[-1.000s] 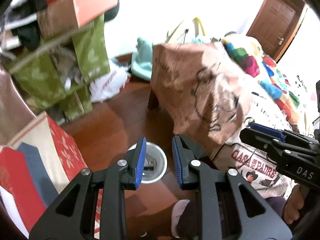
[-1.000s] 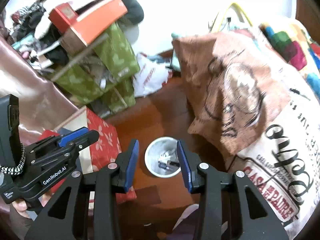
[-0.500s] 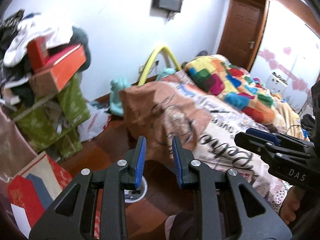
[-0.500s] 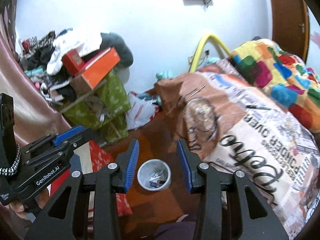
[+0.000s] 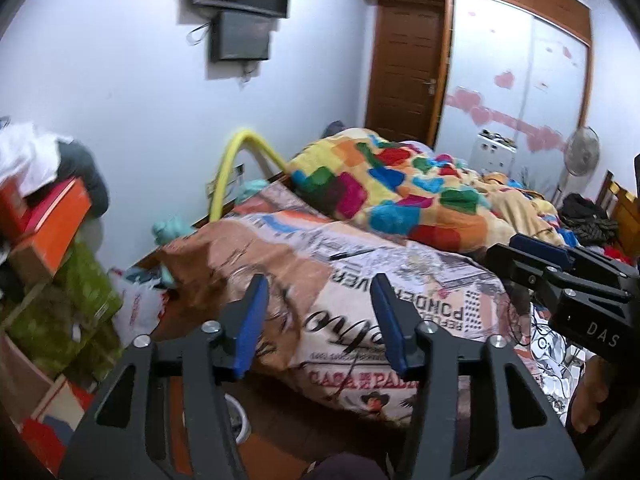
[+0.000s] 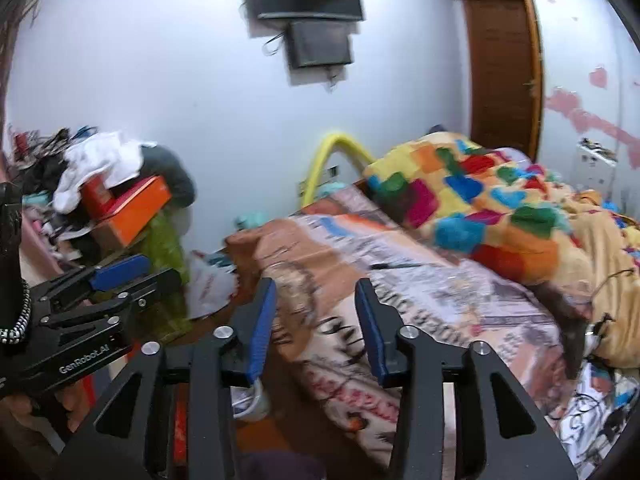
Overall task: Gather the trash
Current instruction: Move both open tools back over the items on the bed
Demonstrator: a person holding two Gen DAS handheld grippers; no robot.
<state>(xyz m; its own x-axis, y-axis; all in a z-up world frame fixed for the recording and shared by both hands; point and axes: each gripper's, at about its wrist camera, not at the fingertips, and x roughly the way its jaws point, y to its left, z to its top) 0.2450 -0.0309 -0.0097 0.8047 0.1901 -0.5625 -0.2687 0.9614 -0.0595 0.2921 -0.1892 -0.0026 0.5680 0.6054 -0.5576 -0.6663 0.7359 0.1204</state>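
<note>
Searching step, seemingly: left gripper (image 5: 316,320) and right gripper (image 6: 316,324) both spread wide and empty over the printed bedspread (image 5: 400,276), white bin (image 6: 252,400) low beside bed, next move needing trash located.

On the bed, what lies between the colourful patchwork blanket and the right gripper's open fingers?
A black pen lies on the newspaper-print bedspread, between the patchwork blanket and the right gripper. The right wrist view shows it best.
</note>
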